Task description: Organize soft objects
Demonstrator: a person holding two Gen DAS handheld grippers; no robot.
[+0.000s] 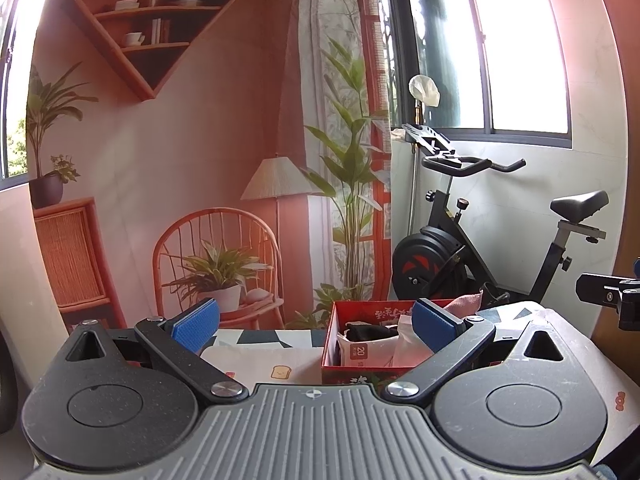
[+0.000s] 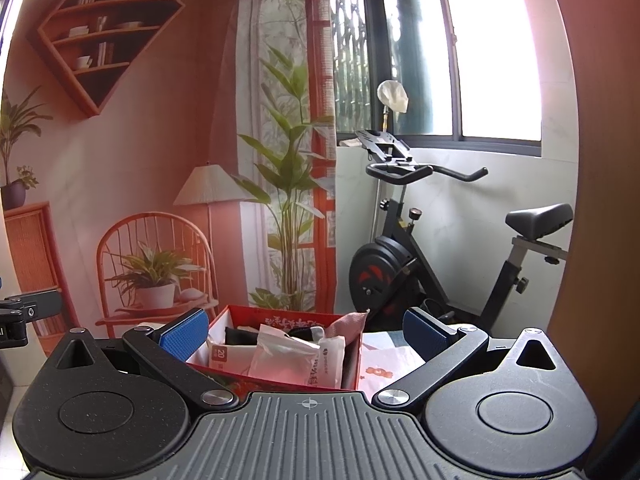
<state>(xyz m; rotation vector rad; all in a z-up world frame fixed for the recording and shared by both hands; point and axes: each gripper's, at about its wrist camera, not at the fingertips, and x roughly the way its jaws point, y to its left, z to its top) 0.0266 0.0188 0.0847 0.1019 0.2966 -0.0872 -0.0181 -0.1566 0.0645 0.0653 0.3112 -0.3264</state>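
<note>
A red cardboard box point(image 1: 352, 372) stands on the patterned tablecloth and also shows in the right wrist view point(image 2: 240, 316). It holds soft packets: white tissue packs point(image 2: 304, 364), a dark bundle point(image 1: 368, 330) and a pink cloth point(image 2: 350, 326) at its right end. My left gripper point(image 1: 316, 326) is open and empty, just in front of the box. My right gripper point(image 2: 306, 334) is open and empty, its blue pads point(image 2: 186, 332) straddling the box from the near side.
The table carries a patterned cloth point(image 1: 256, 360) with cartoon prints. Behind it hangs a printed room backdrop point(image 1: 180, 160). An exercise bike point(image 1: 480, 240) stands by the window at the right. The other gripper's body point(image 1: 612, 296) shows at the right edge.
</note>
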